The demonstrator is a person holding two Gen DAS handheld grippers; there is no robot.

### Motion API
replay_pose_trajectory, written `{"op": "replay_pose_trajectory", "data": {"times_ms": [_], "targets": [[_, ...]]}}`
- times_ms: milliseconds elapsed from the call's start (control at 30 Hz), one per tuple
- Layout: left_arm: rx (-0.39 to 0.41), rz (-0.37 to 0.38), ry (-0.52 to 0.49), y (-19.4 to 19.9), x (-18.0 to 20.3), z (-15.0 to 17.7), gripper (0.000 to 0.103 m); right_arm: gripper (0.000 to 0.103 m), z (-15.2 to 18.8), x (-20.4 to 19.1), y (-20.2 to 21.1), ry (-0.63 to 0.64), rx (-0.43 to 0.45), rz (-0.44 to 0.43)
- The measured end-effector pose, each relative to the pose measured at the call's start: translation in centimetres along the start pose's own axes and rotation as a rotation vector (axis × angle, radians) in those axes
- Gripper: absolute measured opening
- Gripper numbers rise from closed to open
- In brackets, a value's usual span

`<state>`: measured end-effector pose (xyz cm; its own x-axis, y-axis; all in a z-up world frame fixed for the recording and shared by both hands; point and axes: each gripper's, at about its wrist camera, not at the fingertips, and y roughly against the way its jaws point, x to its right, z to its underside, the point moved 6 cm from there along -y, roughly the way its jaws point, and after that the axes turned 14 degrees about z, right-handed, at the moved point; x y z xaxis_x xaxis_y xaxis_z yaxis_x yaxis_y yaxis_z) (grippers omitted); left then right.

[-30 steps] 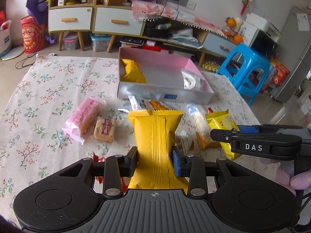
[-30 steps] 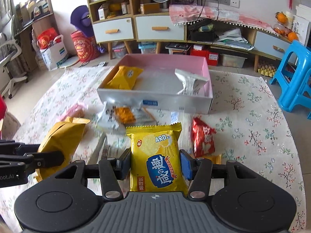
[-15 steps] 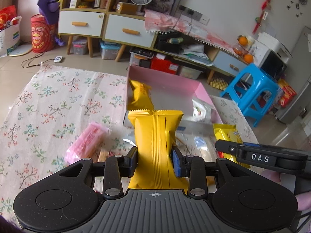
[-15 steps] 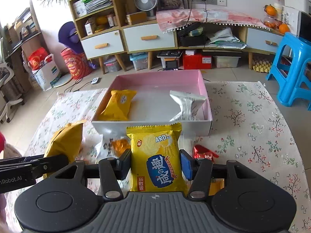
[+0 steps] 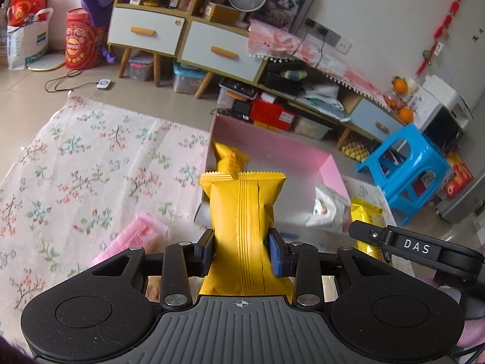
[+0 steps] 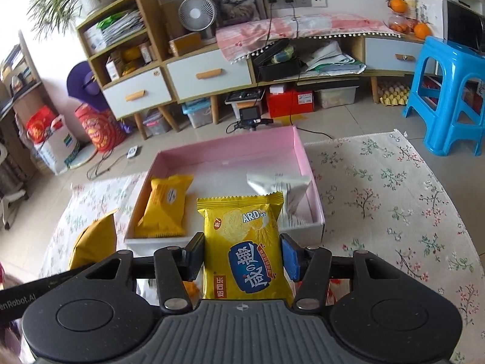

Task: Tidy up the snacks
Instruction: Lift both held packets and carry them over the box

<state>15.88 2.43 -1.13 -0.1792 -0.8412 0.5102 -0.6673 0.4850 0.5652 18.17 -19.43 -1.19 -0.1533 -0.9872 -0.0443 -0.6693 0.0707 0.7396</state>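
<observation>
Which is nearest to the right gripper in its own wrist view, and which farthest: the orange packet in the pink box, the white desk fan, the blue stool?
1. Orange packet, in the pink box, ahead on the left.
2. Blue stool, on the floor, far right.
3. White desk fan, on the cabinet by the back wall.

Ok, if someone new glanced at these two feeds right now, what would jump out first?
Probably the two yellow packets up front: the left gripper is clamped on a plain yellow snack bag, and the right gripper on a yellow cracker packet with a blue label. Just beyond them sits the pink box on the flowered cloth, already holding an orange packet and a silver packet.
</observation>
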Motion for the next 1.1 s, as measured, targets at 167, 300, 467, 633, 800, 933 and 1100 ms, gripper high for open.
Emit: {"op": "replay_pose_trajectory", "data": {"times_ms": [167,300,467,633,800,933,1100], "targets": [[0.026,0.013,-0.037,-1.8,0.5,-1.8,0.033,0.041,-1.6,0.3,-1.2,-0.081,0.006,-0.038],[0.02,0.011,-0.074,-4.4,1.1,-2.9,0.033,0.041,-2.7,0.3,-2.6,-0.126,0.014,-0.069],[0.023,0.027,-0.09,-7.8,1.4,-4.2,0.033,0.041,-4.4,0.2,-5.1,-0.142,0.032,-0.08],[0.017,0.021,-0.122,-10.7,1.6,-4.9,0.034,0.041,-4.8,0.4,-7.9,-0.14,0.027,-0.076],[0.011,0.018,-0.139,-13.2,1.5,-5.2,0.034,0.041,-4.9,1.2,-9.6,-0.135,0.017,-0.047],[0.005,0.005,-0.138,-14.5,1.1,-5.0,0.034,0.041,-5.4,1.8,-9.9,-0.14,0.033,-0.057],[0.014,0.009,-0.147,-15.5,1.1,-5.0,0.034,0.043,-5.7,1.7,-10.0,-0.141,0.047,-0.07]]}}
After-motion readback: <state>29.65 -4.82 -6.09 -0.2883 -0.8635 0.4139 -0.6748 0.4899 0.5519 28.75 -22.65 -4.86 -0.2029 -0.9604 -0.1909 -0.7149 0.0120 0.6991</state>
